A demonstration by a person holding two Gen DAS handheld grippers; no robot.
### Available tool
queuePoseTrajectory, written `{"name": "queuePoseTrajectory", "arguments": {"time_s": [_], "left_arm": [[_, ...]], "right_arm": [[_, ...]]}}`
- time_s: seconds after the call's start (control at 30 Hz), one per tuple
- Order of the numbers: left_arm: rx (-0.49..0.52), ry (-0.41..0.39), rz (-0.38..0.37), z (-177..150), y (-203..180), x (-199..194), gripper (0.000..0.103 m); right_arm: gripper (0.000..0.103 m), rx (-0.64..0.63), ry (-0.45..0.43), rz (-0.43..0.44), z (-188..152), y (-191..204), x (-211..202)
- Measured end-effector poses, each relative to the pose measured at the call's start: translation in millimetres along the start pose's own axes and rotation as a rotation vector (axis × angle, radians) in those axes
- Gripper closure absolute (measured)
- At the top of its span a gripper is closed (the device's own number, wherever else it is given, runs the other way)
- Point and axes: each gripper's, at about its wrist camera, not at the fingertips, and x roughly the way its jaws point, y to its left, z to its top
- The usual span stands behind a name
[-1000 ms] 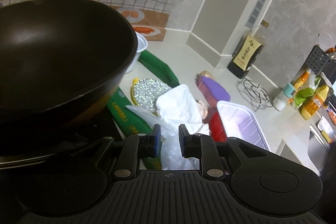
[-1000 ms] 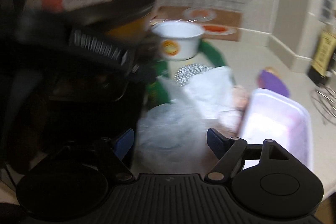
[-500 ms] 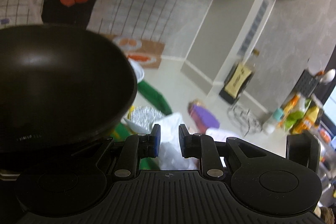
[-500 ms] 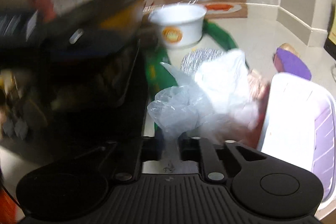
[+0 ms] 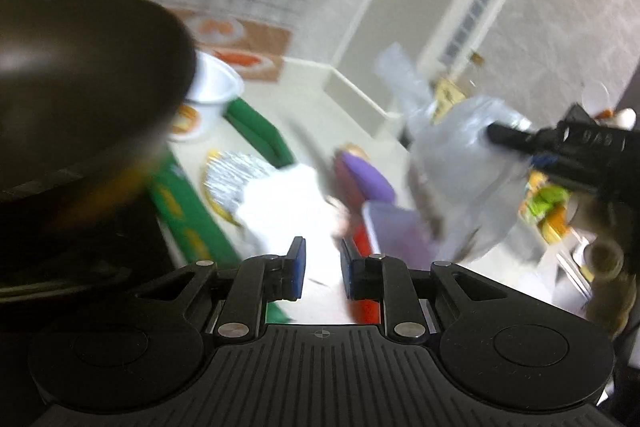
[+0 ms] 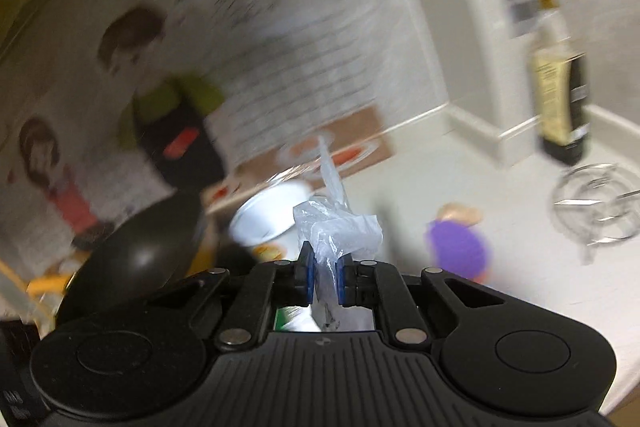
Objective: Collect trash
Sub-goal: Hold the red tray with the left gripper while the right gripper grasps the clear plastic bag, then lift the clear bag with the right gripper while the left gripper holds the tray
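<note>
My right gripper [image 6: 323, 275] is shut on a crumpled clear plastic bag [image 6: 340, 231], whose twisted top sticks up between the blue pads. In the left wrist view the same bag [image 5: 452, 163] hangs in the air at the right from the right gripper [image 5: 500, 135], above a lavender bin [image 5: 400, 235]. My left gripper [image 5: 322, 267] stands with its pads a narrow gap apart and nothing between them. Beyond it on the counter lie white crumpled paper [image 5: 284, 203], a foil disc [image 5: 232, 175], green wrappers [image 5: 260, 131], a purple packet [image 5: 368, 175] and a red wrapper [image 5: 360, 247].
A black wok [image 5: 80, 67] fills the left side on the stove, with a white cup [image 5: 212, 83] behind it. A dark sauce bottle [image 6: 560, 99] and a wire trivet [image 6: 596, 203] stand at the back right near the wall. Condiment bottles [image 5: 548, 203] crowd the far right.
The right gripper closed on the clear plastic bag, then lifted it off the counter while rolling. The left gripper shifted slightly and kept the same narrow gap.
</note>
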Motion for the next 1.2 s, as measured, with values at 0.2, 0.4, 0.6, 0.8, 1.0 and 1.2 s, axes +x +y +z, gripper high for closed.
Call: {"name": "queuePoseTrajectory", "arguments": {"time_s": [0.2,0.4,0.6,0.8,1.0,1.2], "left_arm": [[0.058,0.047,-0.054,-9,-31,30,0.081],[0.118,0.126,-0.001,-26,-51,71,0.081],[0.172,0.151,0.073,-37,-52,84,0.080],[0.161,0.143,0.119,-34,-37,81,0.079],[0.116,0.113,0.180,-25,-11,65,0.080],[0.071,0.107,0.112,-21,3,60,0.080]], "right_arm": [[0.093,0.033,-0.070,-0.173,10,-61,-30],[0.092,0.017,0.077,-0.314,-22,-114,7],[0.044,-0.051,0.155,-0.390,-58,-133,37],[0.033,-0.044,0.223,-0.360,-69,-135,65],[0.016,-0.081,0.240,-0.370,-76,-125,87],[0.000,-0.041,0.270,-0.369,-76,-124,100]]}}
